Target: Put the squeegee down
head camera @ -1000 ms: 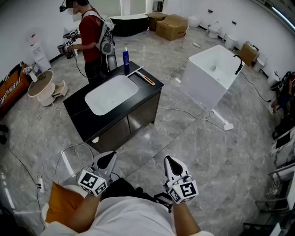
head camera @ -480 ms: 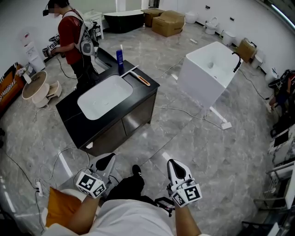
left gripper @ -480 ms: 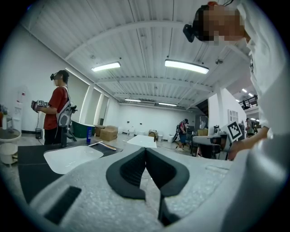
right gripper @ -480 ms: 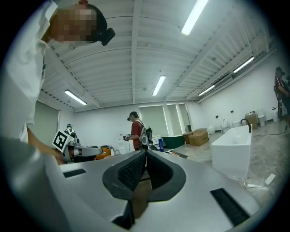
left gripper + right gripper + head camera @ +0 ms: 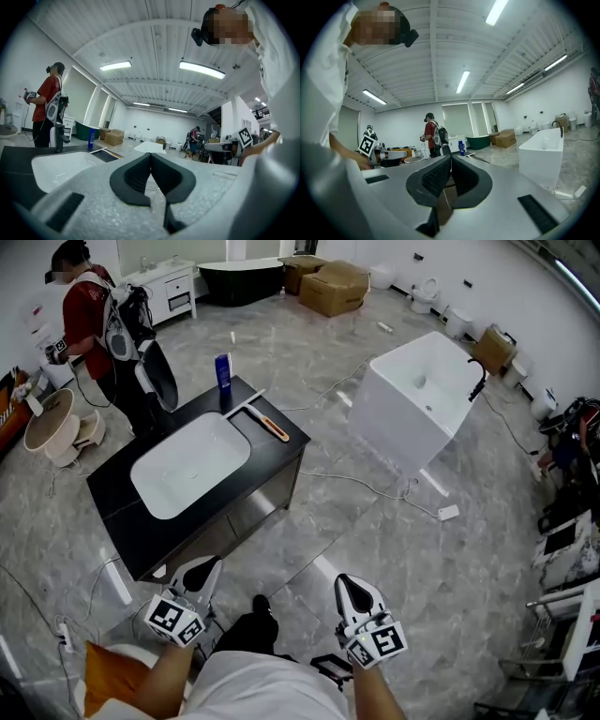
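Two grippers hung low in front of the person holding them, both pointing level and well apart from the black tabletop (image 5: 122, 521) ahead. The left gripper (image 5: 202, 570) had its jaws clenched together with nothing between them. The right gripper (image 5: 351, 589) had its jaws pressed tight as well, also empty. The squeegee (image 5: 264, 419) lay flat on the tabletop, just beside the white sink basin (image 5: 187, 465), with a blue bottle (image 5: 223, 371) standing upright near it. A person in a red shirt (image 5: 86, 315) stood beyond the tabletop's far end.
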{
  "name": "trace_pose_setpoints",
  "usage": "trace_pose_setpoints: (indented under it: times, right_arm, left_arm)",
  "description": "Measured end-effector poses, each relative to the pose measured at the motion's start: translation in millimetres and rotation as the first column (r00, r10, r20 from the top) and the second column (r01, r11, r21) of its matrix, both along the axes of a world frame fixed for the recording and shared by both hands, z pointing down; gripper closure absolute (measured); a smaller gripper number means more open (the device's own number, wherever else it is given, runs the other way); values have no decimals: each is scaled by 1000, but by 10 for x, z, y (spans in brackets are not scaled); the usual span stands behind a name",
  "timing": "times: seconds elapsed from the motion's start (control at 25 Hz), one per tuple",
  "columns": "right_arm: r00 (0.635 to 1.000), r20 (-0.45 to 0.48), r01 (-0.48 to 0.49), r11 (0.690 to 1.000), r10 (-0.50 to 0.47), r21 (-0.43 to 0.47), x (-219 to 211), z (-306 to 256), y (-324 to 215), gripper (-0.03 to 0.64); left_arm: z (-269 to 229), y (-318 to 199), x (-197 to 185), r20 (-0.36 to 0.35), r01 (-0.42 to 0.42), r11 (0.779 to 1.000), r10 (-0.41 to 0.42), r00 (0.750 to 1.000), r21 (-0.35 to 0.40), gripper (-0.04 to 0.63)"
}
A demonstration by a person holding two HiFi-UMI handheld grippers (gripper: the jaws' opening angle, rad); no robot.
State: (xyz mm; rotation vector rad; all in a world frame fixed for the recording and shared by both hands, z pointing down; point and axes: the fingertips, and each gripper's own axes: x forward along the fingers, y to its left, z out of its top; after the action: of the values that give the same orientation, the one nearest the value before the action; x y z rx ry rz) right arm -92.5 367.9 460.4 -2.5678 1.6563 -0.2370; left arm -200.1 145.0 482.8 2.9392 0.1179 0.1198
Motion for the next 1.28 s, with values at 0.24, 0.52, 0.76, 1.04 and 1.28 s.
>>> trace_pose_setpoints:
  times: [0.24, 0.52, 0.76, 1.04, 1.28]
  right_arm:
    - [1000, 18, 1, 1000, -1, -24, 742, -54, -306, 603]
    - [999, 35, 14, 999, -12, -42, 1377, -45, -609, 603]
    - [996, 47, 80, 996, -79, -25, 1928, 40, -971, 603]
    - [971, 34, 236, 972, -237, 17, 2837, 28, -1412, 603]
    - [932, 22, 360, 931, -361, 61, 3539, -164, -1699, 603]
  left_arm:
    - [-11, -361, 678, -4, 23, 999, -23, 1000, -30, 580]
    - [8, -636, 1325, -9, 35, 998, -35, 999, -56, 580]
    - [71, -844, 1773, -5, 78, 994, -79, 997, -71, 580]
    - [58, -1089, 2371, 16, 225, 973, -224, 974, -52, 580]
    - [-224, -1165, 2893, -1, 325, 946, -325, 946, -23, 580]
